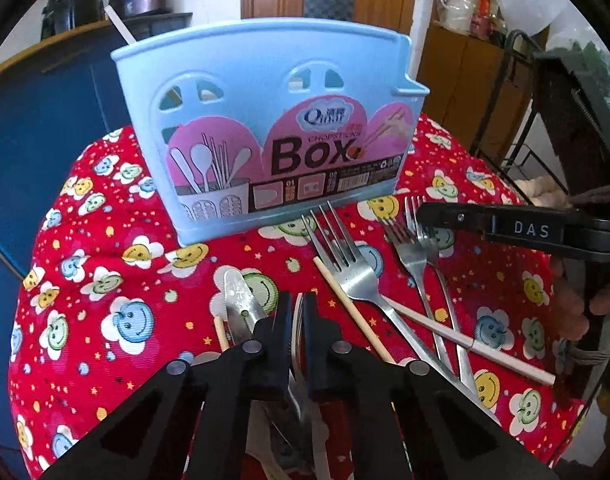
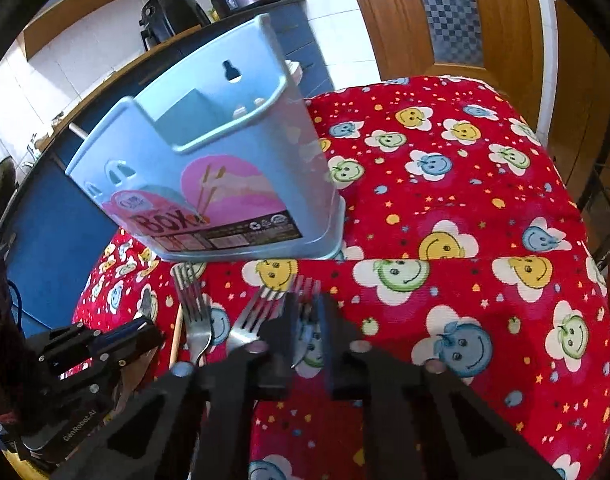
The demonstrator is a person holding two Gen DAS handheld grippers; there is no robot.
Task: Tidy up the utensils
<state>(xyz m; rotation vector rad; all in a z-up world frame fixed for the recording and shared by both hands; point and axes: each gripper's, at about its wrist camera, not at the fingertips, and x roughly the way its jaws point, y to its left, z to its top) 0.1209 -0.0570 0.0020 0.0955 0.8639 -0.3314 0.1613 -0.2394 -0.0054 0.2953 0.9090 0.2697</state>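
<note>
A light blue chopstick box (image 1: 265, 140) stands upright on the red cloth, with a white chopstick (image 1: 120, 25) sticking out of its left end. In front of it lie several forks (image 1: 347, 260), a wooden chopstick (image 1: 351, 314) and a pale chopstick (image 1: 469, 346). My left gripper (image 1: 298, 300) is shut on a thin metal utensil standing on edge, next to a flat metal handle (image 1: 241, 304). My right gripper (image 2: 308, 300) is shut on a fork (image 2: 305, 286) whose tines point at the box (image 2: 209, 168). From the left wrist view the right gripper (image 1: 423, 214) sits over two forks (image 1: 411, 236).
A red cloth with smiley flowers (image 2: 465, 208) covers the rounded table and drops off at its edges. A blue cabinet (image 1: 45, 128) stands behind at the left, a wooden door (image 2: 445, 16) behind, and a black metal rack (image 1: 537, 112) at the right. A person's fingers (image 1: 573, 312) hold the right gripper.
</note>
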